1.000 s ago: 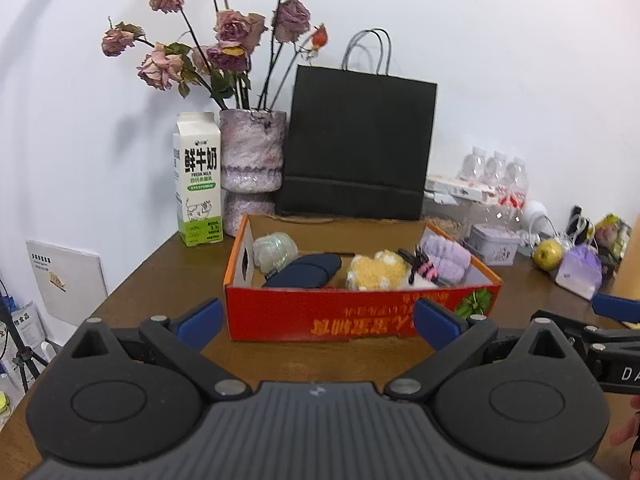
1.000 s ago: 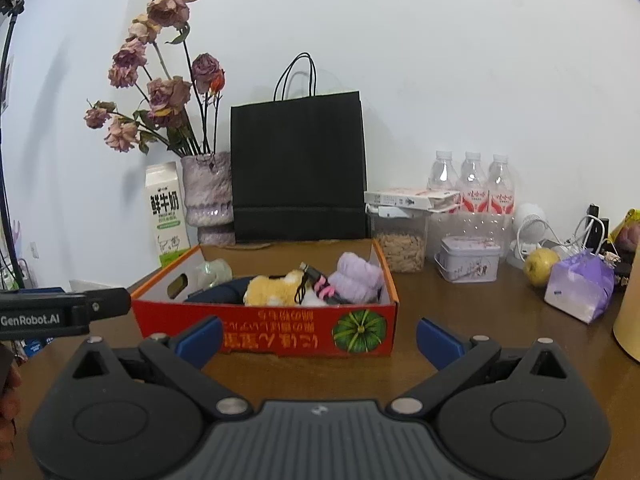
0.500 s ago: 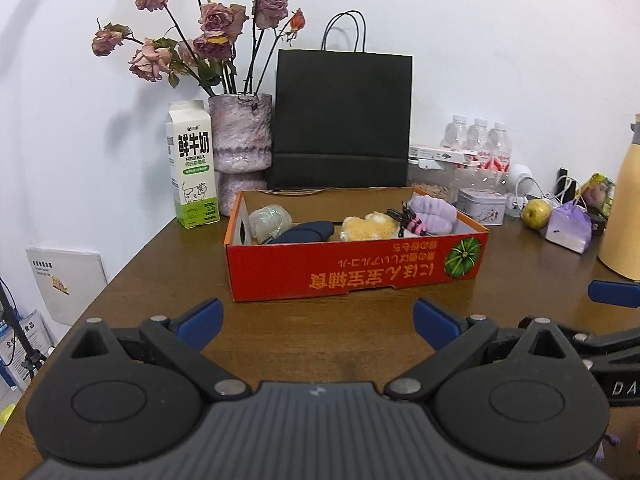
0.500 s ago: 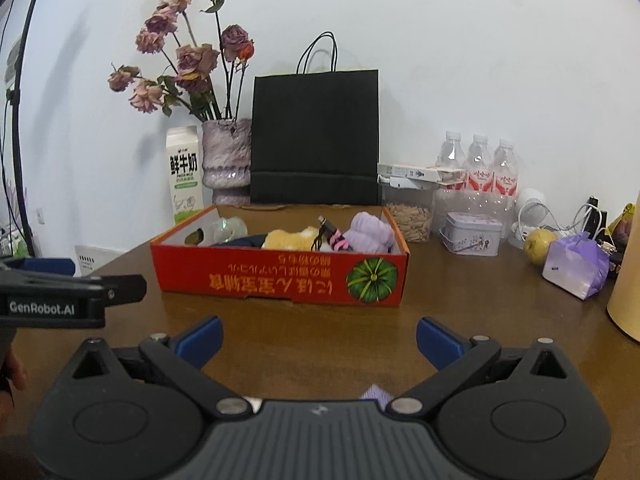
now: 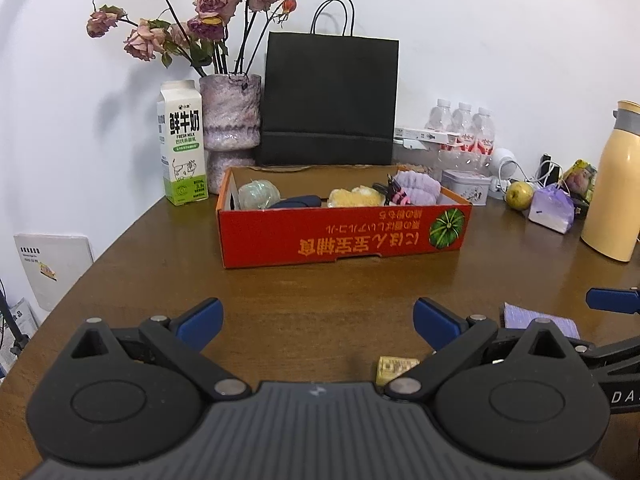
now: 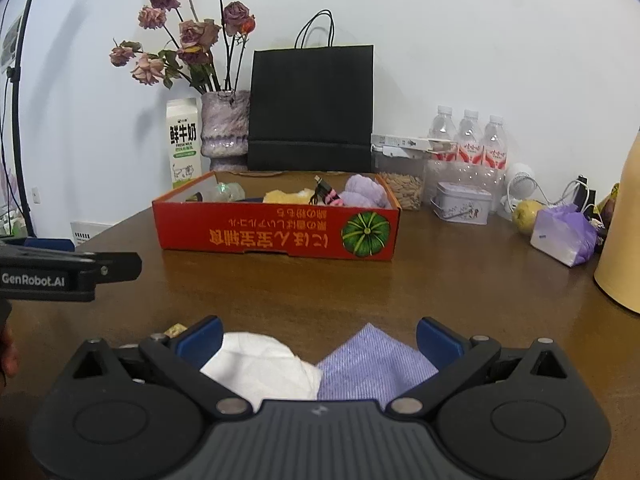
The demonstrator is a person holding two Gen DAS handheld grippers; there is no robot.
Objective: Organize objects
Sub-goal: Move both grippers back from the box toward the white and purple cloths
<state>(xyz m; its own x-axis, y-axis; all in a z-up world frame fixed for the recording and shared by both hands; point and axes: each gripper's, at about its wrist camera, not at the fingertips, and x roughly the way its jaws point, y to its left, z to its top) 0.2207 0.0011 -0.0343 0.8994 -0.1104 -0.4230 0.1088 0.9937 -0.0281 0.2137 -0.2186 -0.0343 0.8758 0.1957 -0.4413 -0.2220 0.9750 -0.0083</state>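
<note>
A red cardboard box (image 5: 344, 232) (image 6: 276, 236) sits mid-table, holding a yellow plush (image 5: 354, 197), a lilac fluffy item (image 5: 416, 188), a dark blue piece and a pale wrapped ball (image 5: 258, 194). Near the table's front edge lie a purple cloth (image 6: 376, 364) (image 5: 536, 320), a white cloth (image 6: 264, 364) and a small tan block (image 5: 394, 368). My right gripper (image 6: 318, 334) is open, low over the two cloths. My left gripper (image 5: 316, 316) is open above bare table, with the tan block just below its right finger.
Along the back wall stand a milk carton (image 5: 182, 144), a vase of dried roses (image 5: 230, 128), a black paper bag (image 5: 328, 100), water bottles (image 5: 462, 128) and a tin (image 5: 466, 186). At right are an apple (image 5: 519, 195), a purple pouch (image 5: 552, 208) and a yellow flask (image 5: 614, 188).
Both grippers have drawn back from the box and tilted down. The cloths and the tan block near the front edge have come into view.
</note>
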